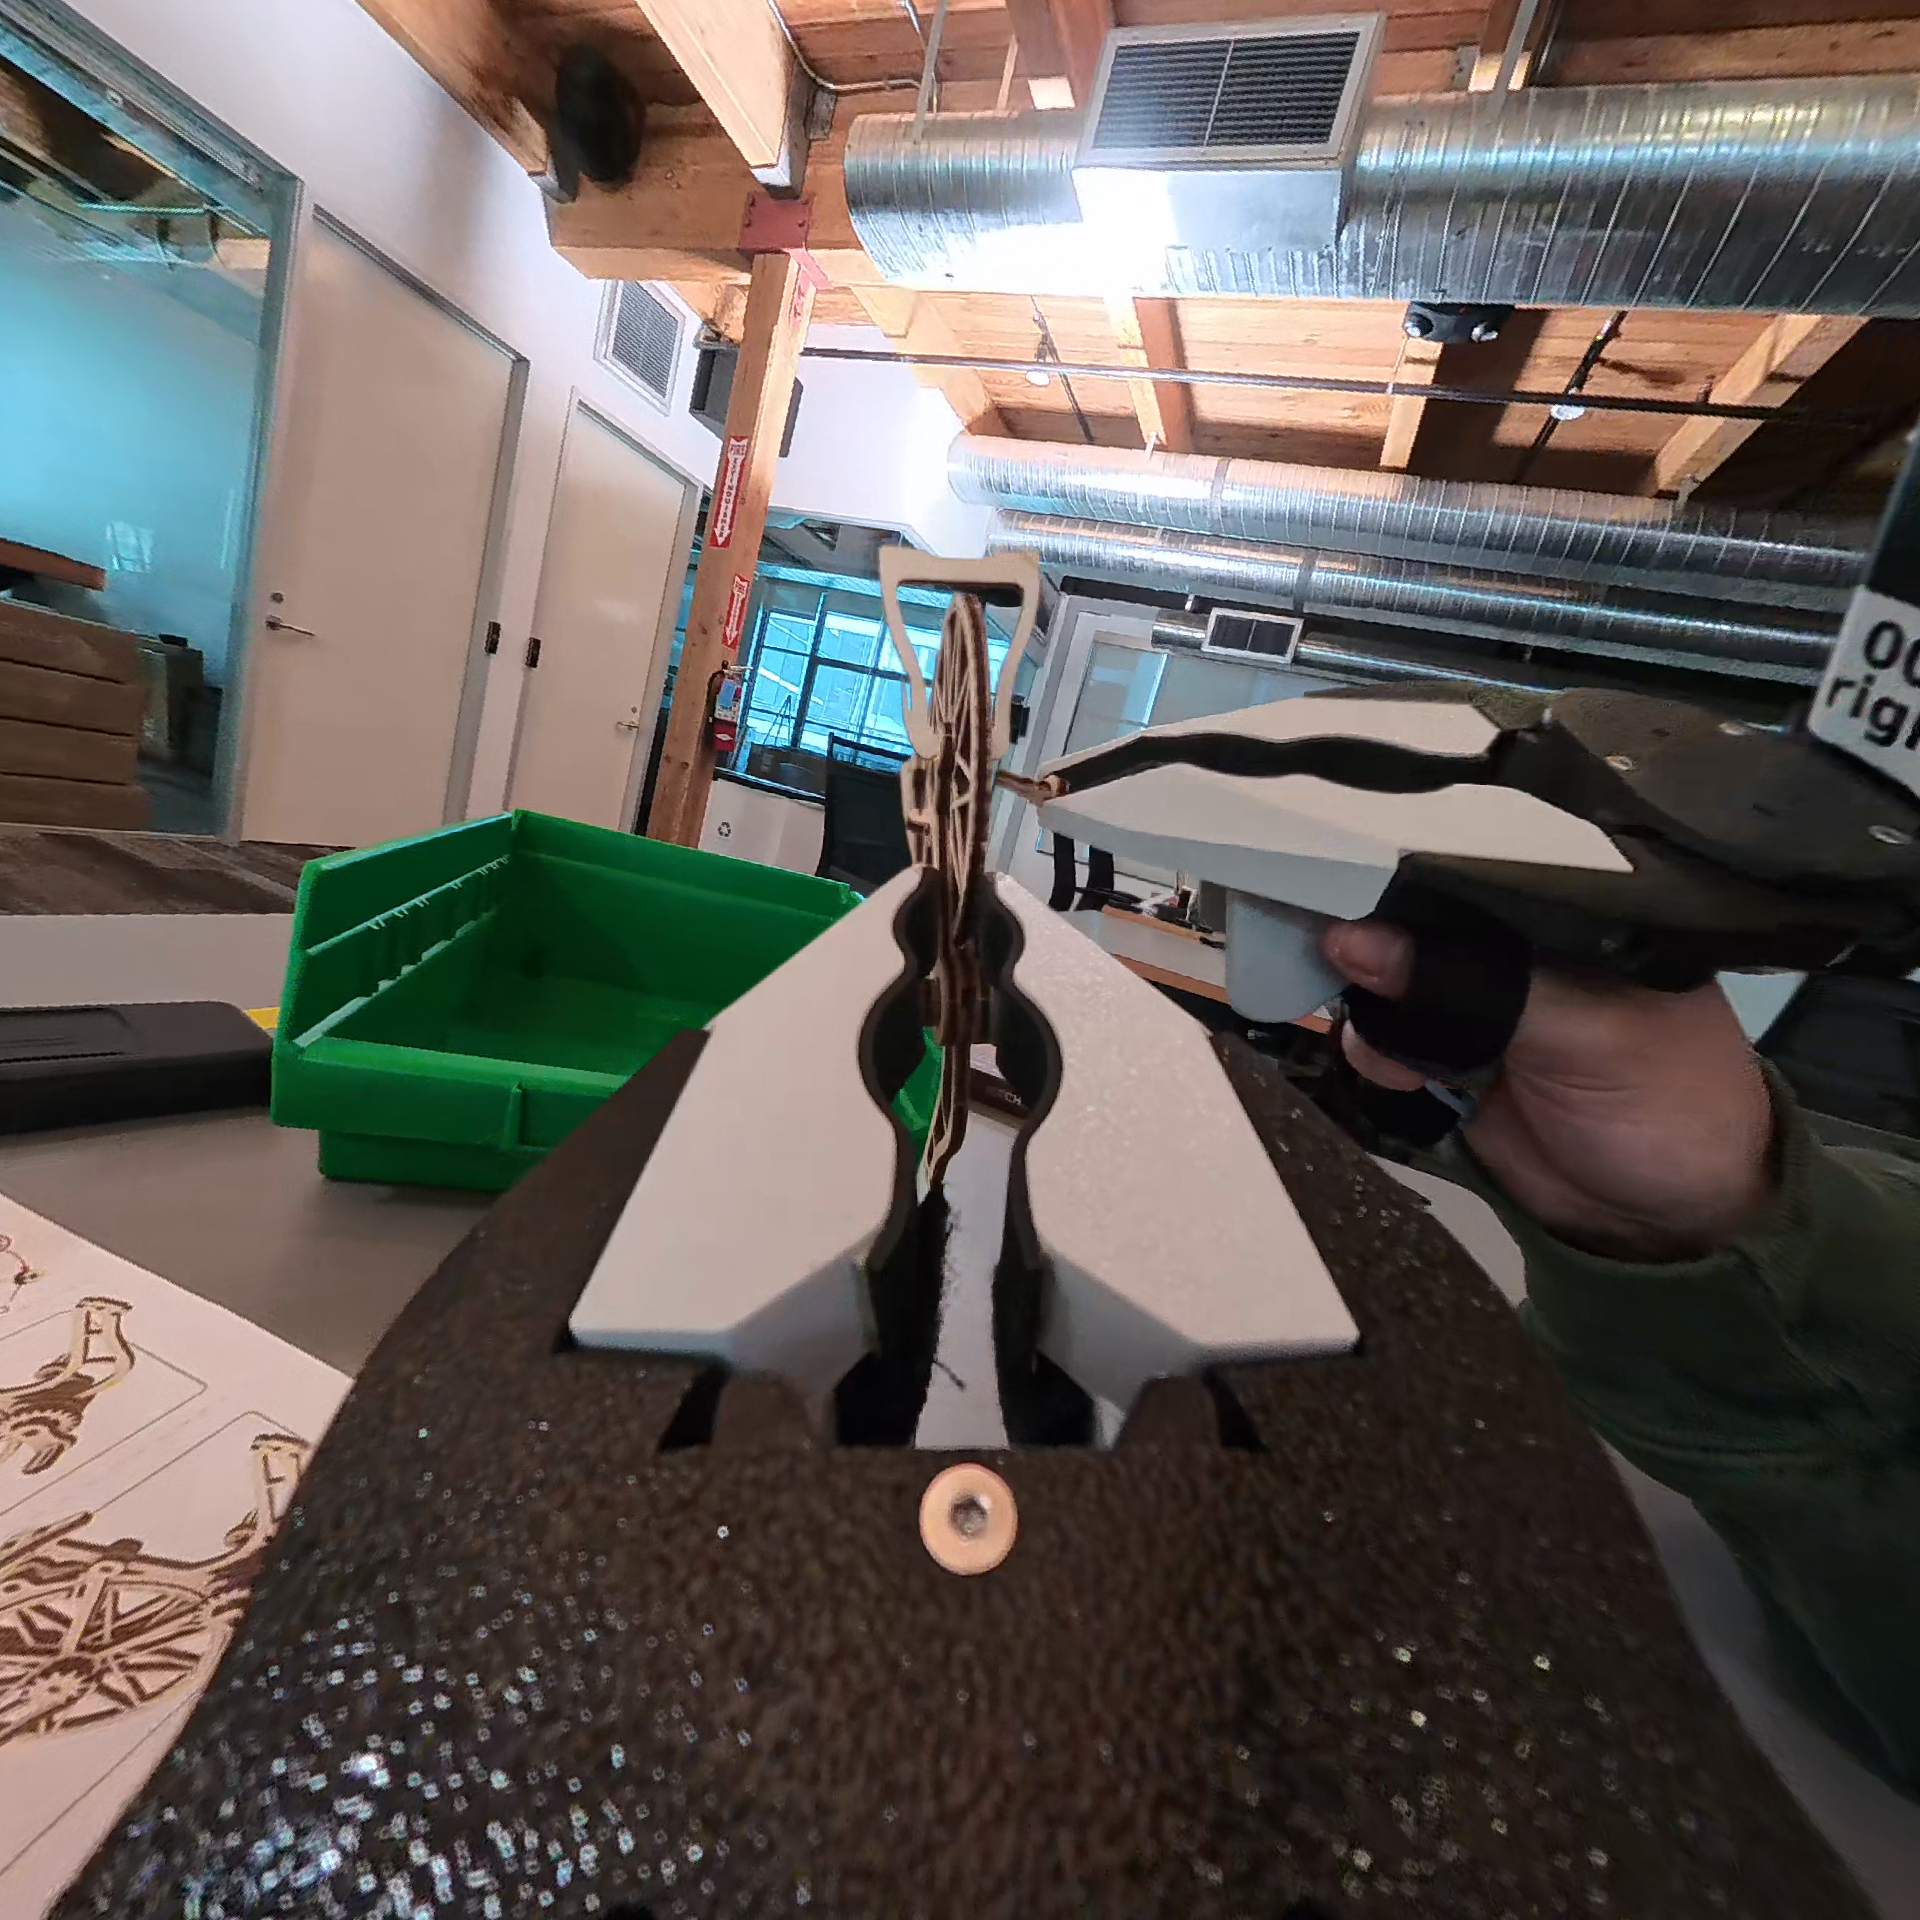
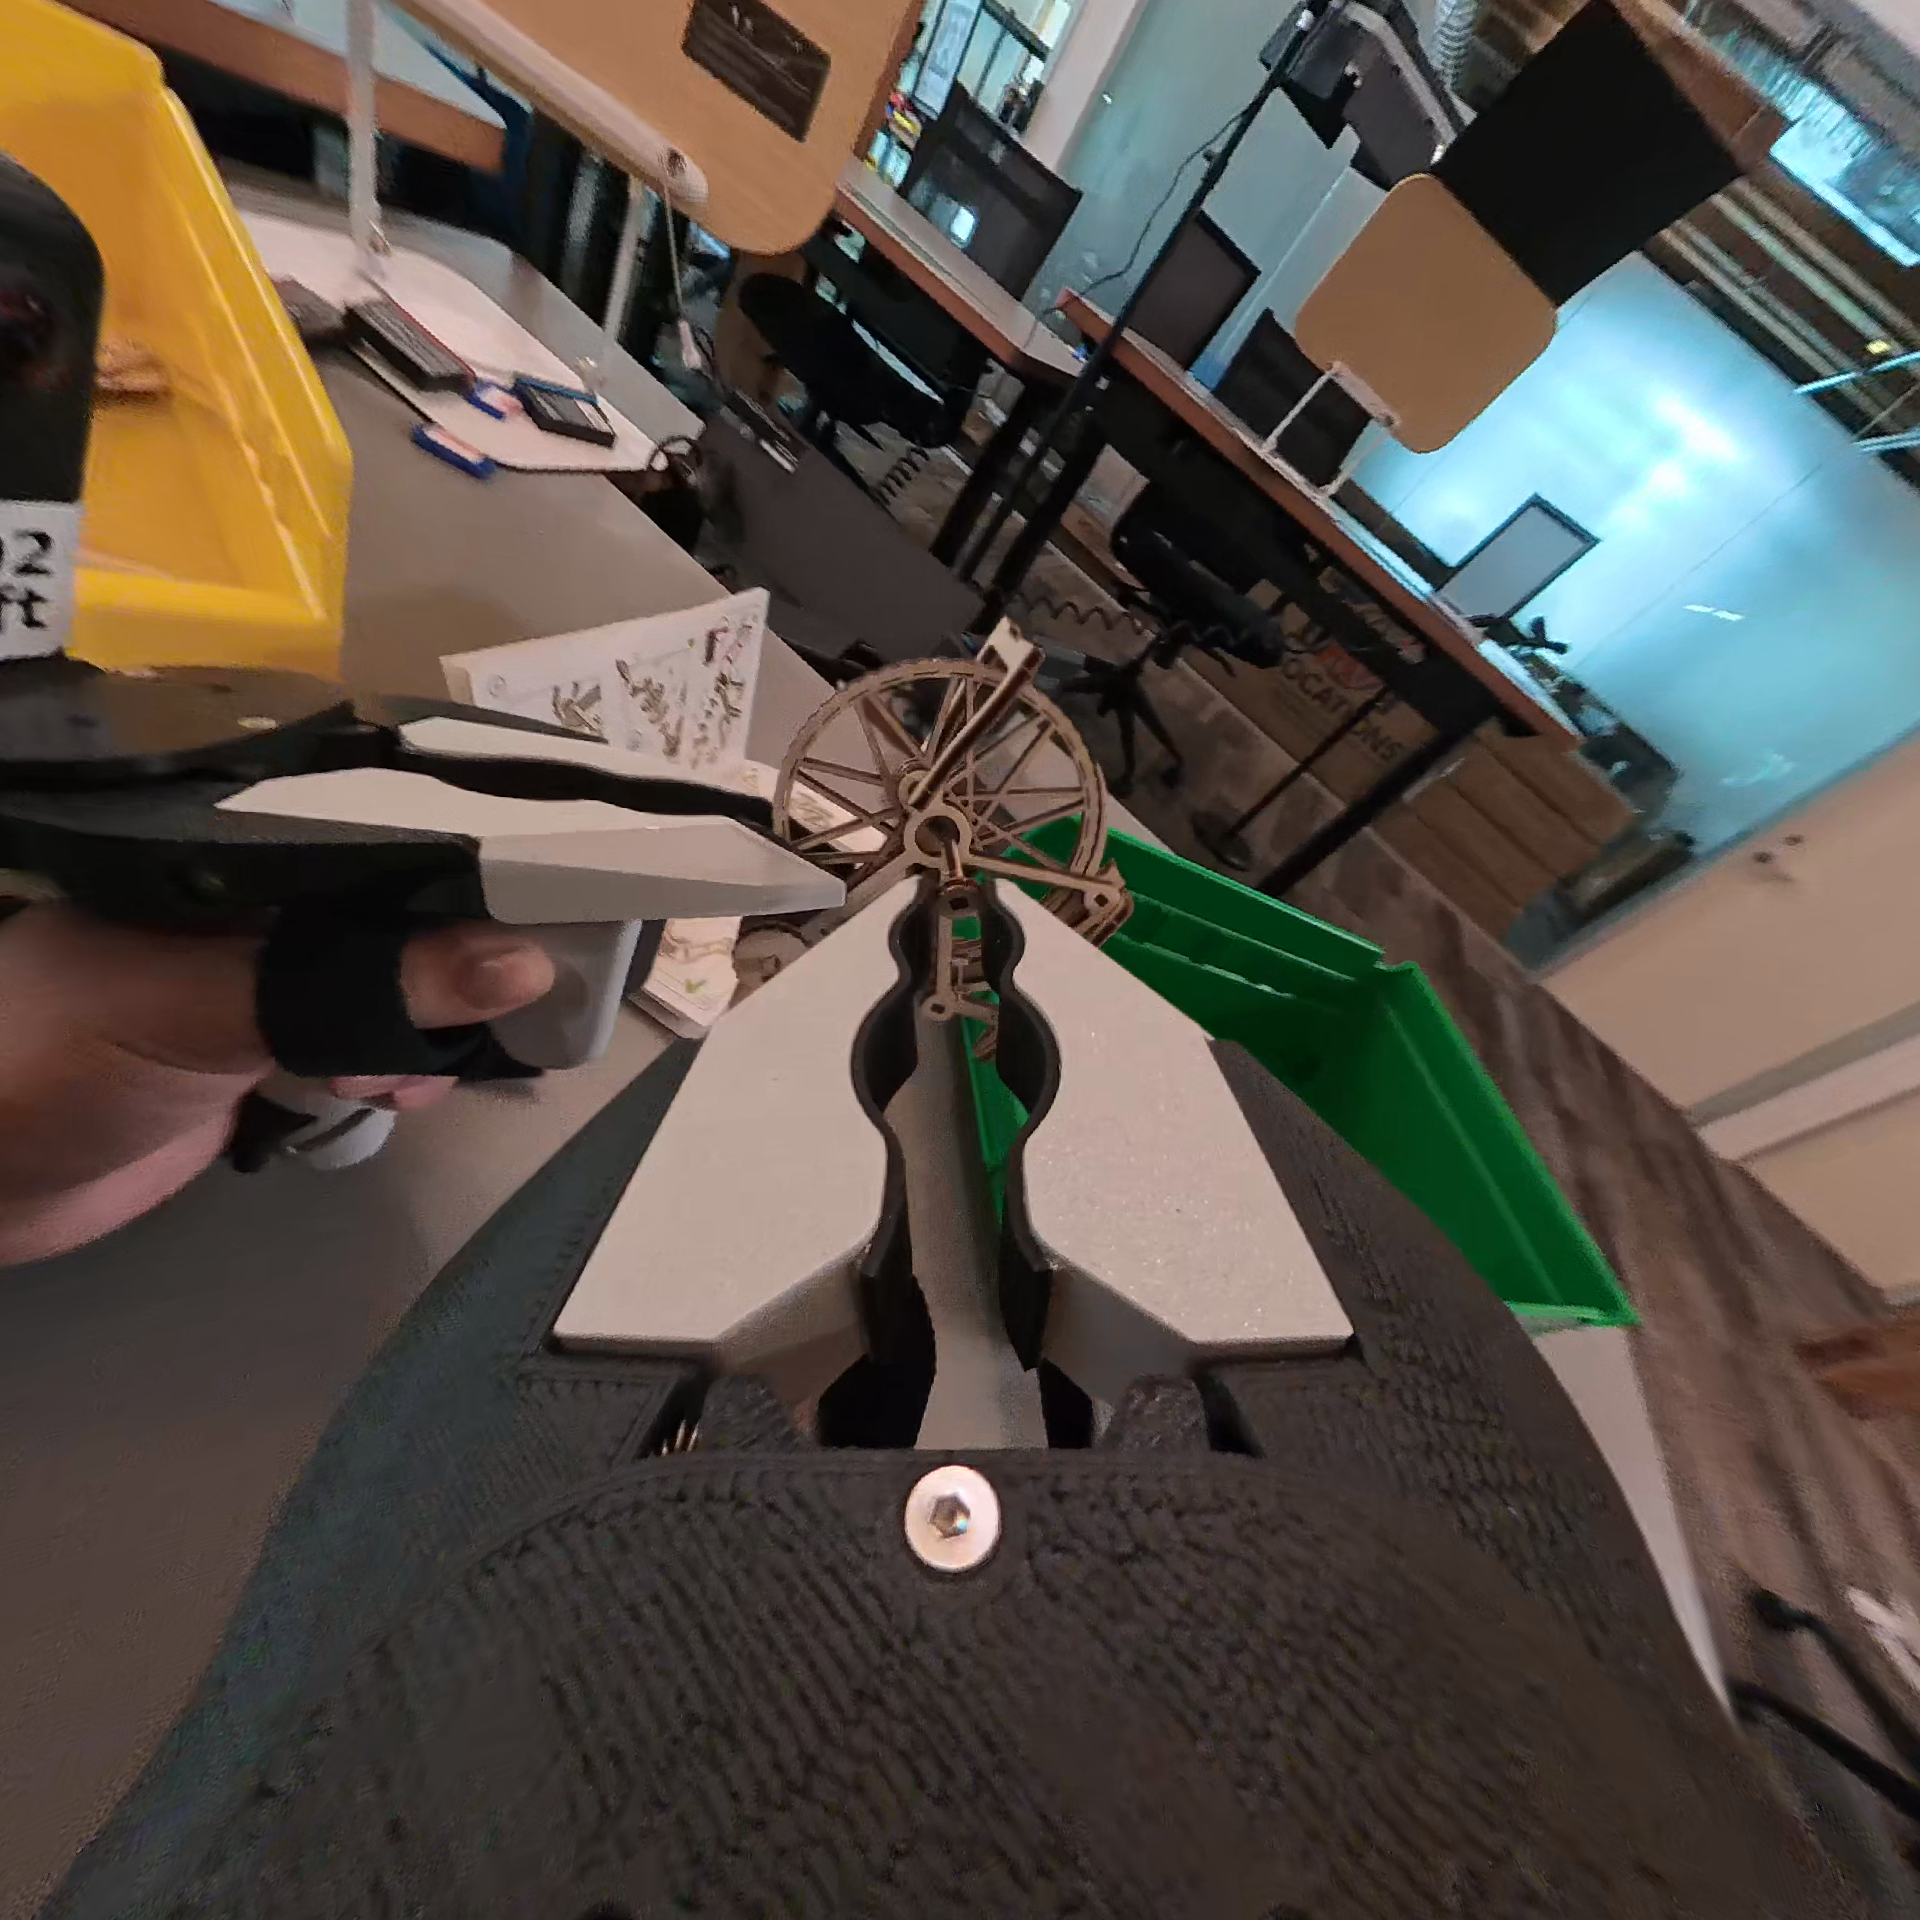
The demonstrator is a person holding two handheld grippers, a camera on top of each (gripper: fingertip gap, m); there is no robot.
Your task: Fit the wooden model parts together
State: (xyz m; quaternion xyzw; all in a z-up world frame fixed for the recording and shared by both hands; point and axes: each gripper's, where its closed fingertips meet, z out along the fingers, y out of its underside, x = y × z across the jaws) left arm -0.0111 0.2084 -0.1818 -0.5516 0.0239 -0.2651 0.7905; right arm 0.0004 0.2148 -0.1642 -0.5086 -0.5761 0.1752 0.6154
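Surface: grey surface (image 2: 499, 582), green bin (image 1: 540, 966) behind.
Left tongs (image 1: 951, 904): I've clamped my spoked wheel assembly (image 2: 935, 790), held aloft.
Right tongs (image 2: 951, 894): pinching small crank piece (image 2: 951, 956) at hub.
Risk: skewed push could snap spokes.

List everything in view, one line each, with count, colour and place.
wooden wheel: one, pale wood, held up between both grippers
small wooden part: one, pale wood, at wheel hub
green bin: one, green, on table behind wheel
yellow bin: one, yellow, table, far left
instruction sheets: several, white, on table
table: one, grey
left hand-held gripper: one, black and grey, shut on wheel
right hand-held gripper: one, black and grey, shut on small part
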